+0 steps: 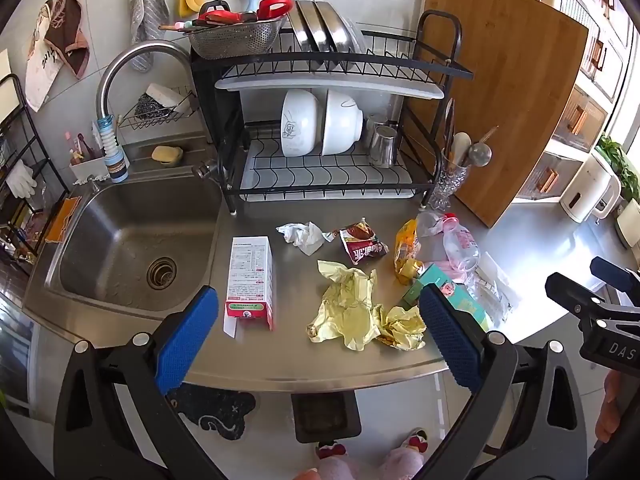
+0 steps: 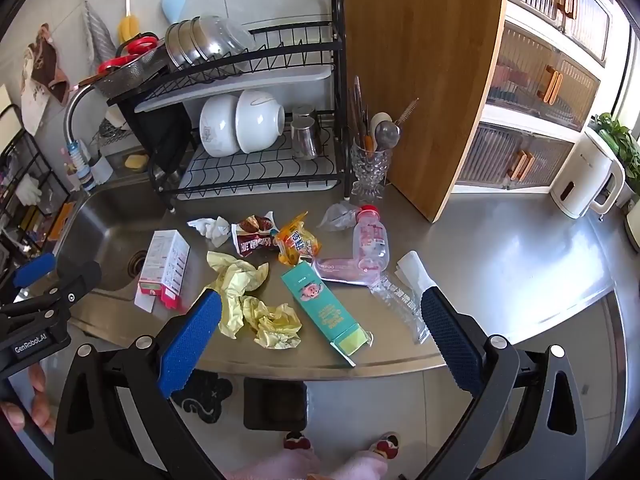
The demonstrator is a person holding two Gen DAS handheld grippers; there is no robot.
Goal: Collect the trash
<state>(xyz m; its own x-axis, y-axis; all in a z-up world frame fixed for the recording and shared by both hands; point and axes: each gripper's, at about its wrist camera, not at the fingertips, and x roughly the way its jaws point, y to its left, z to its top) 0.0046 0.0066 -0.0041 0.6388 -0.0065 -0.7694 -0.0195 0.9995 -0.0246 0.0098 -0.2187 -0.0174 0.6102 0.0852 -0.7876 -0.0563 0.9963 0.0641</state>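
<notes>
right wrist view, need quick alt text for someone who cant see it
The open right claw hovers over a steel counter strewn with trash: a teal carton, crumpled yellow paper, a red and white box, snack wrappers and a plastic bottle. Behind stand a dish rack and sink.

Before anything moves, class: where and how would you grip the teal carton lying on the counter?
Grip the teal carton across its narrow width at mid-length, coming from above with the right gripper. It lies flat; its long sides look clear, and its torn end is flimsy.
</notes>
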